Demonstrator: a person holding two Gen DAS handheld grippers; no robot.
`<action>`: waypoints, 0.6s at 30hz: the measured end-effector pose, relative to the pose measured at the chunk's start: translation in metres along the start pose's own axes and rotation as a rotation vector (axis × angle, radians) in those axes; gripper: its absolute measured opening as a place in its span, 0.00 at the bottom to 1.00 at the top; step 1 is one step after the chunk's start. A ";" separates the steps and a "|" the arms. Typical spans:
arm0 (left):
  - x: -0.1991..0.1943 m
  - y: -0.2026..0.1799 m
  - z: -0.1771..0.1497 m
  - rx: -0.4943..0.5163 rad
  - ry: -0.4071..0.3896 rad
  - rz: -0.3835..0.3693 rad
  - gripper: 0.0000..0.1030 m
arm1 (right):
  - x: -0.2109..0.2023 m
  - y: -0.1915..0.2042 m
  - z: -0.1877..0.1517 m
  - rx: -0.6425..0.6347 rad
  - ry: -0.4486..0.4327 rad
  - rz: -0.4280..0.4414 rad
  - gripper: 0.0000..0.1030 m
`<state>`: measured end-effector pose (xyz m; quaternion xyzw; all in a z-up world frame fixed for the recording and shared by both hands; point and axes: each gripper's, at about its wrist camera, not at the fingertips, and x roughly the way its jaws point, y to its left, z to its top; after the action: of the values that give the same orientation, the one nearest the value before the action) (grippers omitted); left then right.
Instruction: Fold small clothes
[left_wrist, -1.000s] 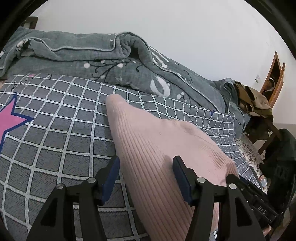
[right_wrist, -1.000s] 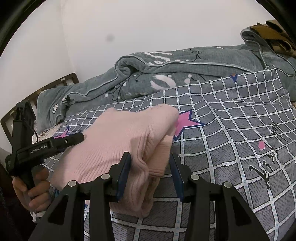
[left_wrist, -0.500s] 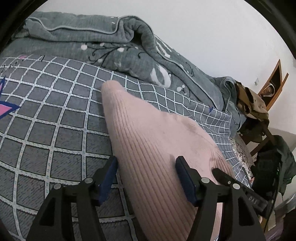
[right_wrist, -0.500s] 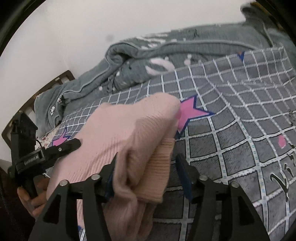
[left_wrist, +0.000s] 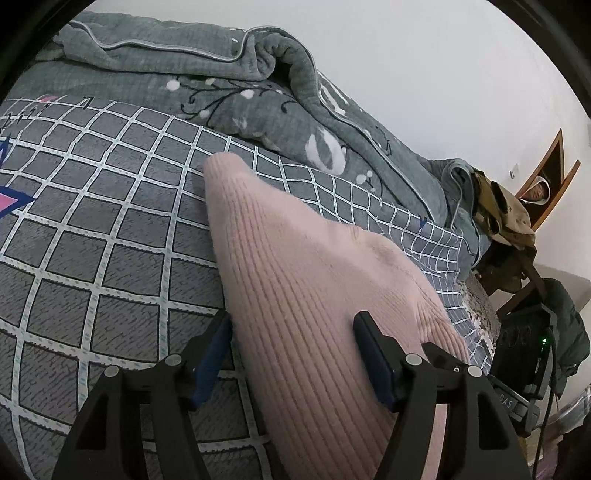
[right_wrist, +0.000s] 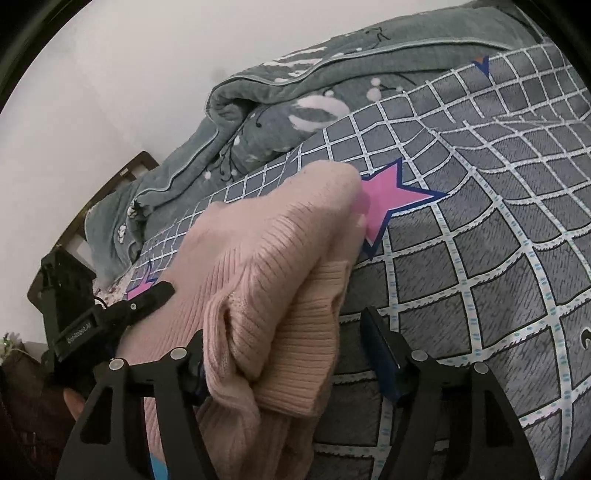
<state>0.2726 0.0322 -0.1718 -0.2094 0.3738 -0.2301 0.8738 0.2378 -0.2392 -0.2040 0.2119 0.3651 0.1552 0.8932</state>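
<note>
The left gripper (left_wrist: 291, 354) stands wide apart, its jaws straddling the pink ribbed sweater (left_wrist: 306, 295) without pinching it. The right gripper (right_wrist: 284, 354) is likewise spread, the sweater's bunched folded edge (right_wrist: 280, 332) lying loose between its jaws. The sweater rests on the grey checked bedsheet (left_wrist: 110, 258). Beyond lies a rumpled grey quilt (right_wrist: 295, 99), against the white wall (left_wrist: 424, 66).

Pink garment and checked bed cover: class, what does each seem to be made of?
The pink garment looks like soft ribbed knit, perhaps wool or acrylic: fine parallel ridges, matte, slightly fuzzy. The checked bed cover looks like printed woven cloth, perhaps cotton: flat, matte, creased.
</note>
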 end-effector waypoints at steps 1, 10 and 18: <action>0.000 0.000 0.000 -0.003 0.000 0.000 0.65 | 0.000 0.000 0.000 0.001 0.000 0.002 0.65; 0.002 0.001 -0.002 -0.024 0.012 -0.009 0.65 | 0.004 0.001 0.000 -0.006 0.004 0.001 0.65; 0.000 -0.001 -0.003 -0.013 0.000 0.007 0.58 | 0.009 0.005 0.002 -0.028 0.030 0.029 0.49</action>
<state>0.2701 0.0304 -0.1733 -0.2138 0.3761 -0.2246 0.8731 0.2453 -0.2316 -0.2054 0.2023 0.3733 0.1763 0.8881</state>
